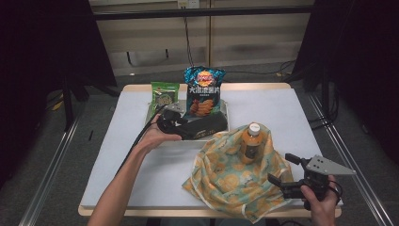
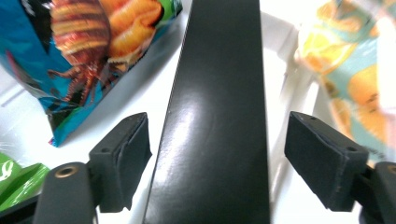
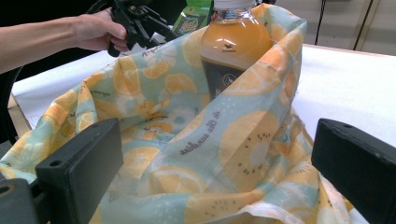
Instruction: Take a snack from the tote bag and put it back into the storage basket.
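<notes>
- The black box lies in the white tray, between my left gripper's wide-open pads, untouched.
- The bottle already stands in the fruit-print bag; box and chips probably remain.
- My right gripper gapes at the bag's edge, holding nothing.

Tray sits mid-table, two snack bags standing at its back: small bag left, big chip bag right. Long box lies in tray in front. Bottle stands in cloth bag, right-front of tray.
</notes>
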`<state>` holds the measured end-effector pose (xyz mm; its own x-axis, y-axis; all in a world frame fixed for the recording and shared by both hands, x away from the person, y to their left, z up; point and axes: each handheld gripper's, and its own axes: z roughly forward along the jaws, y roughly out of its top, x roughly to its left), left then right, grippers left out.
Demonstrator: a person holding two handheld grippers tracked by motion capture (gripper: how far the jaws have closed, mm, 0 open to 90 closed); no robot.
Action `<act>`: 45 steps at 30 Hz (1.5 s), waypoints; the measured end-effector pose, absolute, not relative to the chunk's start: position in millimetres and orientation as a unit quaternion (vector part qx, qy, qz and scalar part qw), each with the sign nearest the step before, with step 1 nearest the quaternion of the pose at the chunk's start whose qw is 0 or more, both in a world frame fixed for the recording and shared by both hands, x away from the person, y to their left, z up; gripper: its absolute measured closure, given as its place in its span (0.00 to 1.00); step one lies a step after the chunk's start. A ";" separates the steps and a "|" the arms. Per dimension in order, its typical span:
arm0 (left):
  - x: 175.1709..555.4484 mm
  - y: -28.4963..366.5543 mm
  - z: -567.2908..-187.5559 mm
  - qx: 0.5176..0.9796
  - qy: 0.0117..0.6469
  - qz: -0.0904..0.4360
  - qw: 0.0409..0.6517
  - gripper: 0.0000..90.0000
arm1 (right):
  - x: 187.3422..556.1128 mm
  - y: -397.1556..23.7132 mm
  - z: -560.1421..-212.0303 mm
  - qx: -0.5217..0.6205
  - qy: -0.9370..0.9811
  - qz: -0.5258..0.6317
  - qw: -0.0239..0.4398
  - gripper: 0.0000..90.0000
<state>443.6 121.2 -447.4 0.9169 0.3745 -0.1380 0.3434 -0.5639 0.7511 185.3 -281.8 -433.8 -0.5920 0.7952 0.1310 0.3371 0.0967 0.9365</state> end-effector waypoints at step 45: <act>416.9 160.2 -451.8 0.873 0.226 0.031 0.432 0.99 | 185.4 -280.9 -434.9 0.401 0.710 0.538 0.213 0.02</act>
<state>416.9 160.2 -451.8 0.8958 0.4212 -0.1421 0.3684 -0.5246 0.7675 185.4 -280.9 -434.9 -0.5881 0.7984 0.1292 0.3400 0.0991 0.9352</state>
